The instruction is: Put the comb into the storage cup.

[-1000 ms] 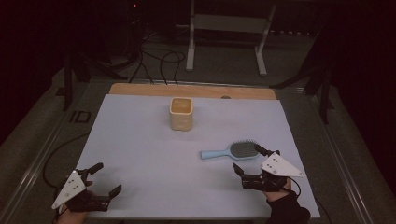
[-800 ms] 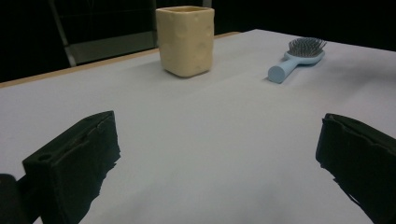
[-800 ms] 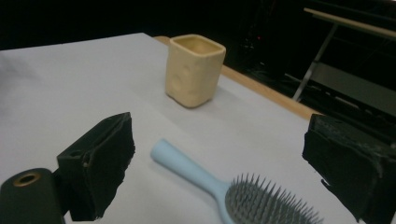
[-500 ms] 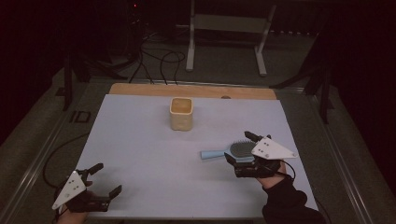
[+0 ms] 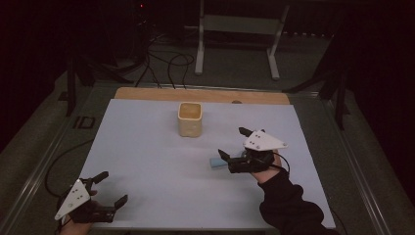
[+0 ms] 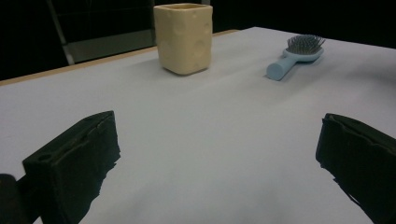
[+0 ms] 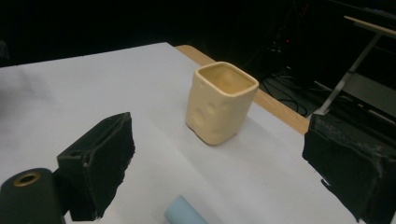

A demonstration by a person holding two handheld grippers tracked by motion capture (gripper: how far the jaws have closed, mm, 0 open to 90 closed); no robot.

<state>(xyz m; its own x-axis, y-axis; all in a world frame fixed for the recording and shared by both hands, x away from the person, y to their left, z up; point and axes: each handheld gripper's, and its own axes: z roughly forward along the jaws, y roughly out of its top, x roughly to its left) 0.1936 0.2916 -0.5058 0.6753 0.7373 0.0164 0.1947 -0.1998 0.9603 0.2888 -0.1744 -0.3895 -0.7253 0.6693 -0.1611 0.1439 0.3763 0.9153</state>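
Right gripper (image 5: 234, 148) jaws wide, over blue hairbrush (image 5: 216, 162), not gripping; left gripper (image 5: 111, 189) wide, empty.

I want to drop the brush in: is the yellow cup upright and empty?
Upright: the yellow cup stands on its base, mouth up. What shows of its inside looks empty; its bottom is hidden.

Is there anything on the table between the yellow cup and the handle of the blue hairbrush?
No. In the left gripper view only bare white table cover lies between the yellow cup and the hairbrush handle.
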